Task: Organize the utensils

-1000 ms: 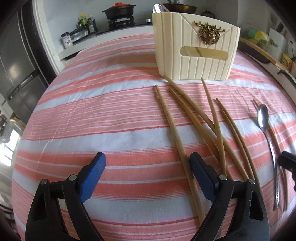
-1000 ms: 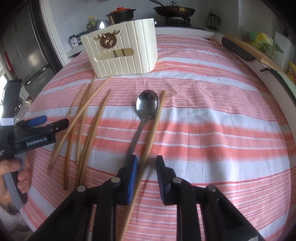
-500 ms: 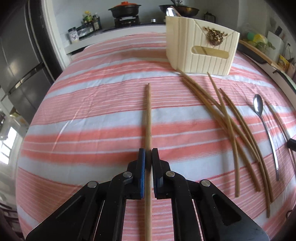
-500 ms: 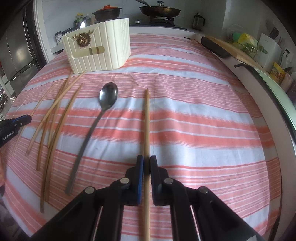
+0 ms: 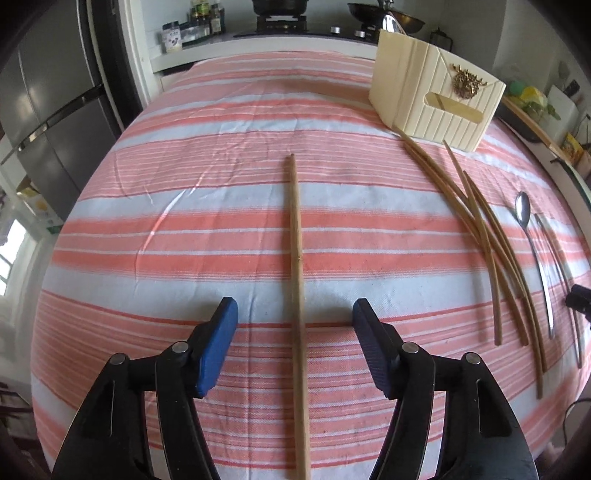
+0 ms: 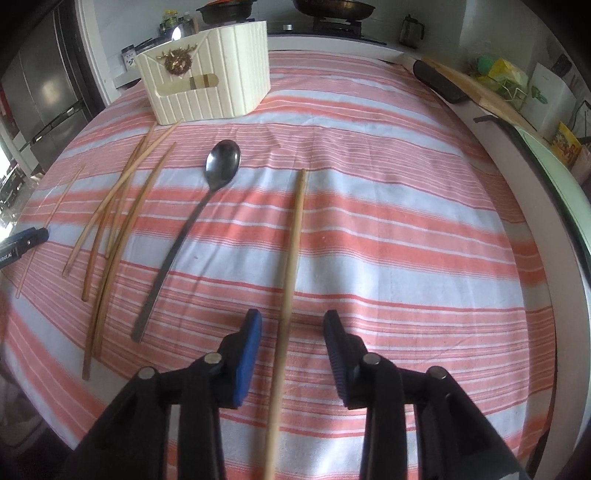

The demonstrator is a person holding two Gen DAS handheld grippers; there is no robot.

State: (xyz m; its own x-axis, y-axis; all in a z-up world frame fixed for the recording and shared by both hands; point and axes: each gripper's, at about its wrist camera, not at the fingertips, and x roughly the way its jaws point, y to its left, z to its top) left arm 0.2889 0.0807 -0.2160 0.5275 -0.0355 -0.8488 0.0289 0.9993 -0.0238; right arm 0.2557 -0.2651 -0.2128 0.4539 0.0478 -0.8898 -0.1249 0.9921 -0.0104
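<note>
on the far left a steel fridge [image 5: 48, 110] stands by the wall, with jars [image 5: 199, 18] and a dark pot [image 5: 280, 5] on the counter behind. a pink and white striped cloth [image 5: 184, 236] covers the table. my left claw [image 5: 295, 321] is spread, a chopstick [image 5: 297, 280] lying flat between its jaws, touching neither. further right sit a cream holder [image 5: 436, 99], loose chopsticks [image 5: 491, 236] and a spoon [image 5: 532, 243]. my right claw [image 6: 291, 328] is spread too, around another chopstick [image 6: 291, 266] flat on the cloth.
</note>
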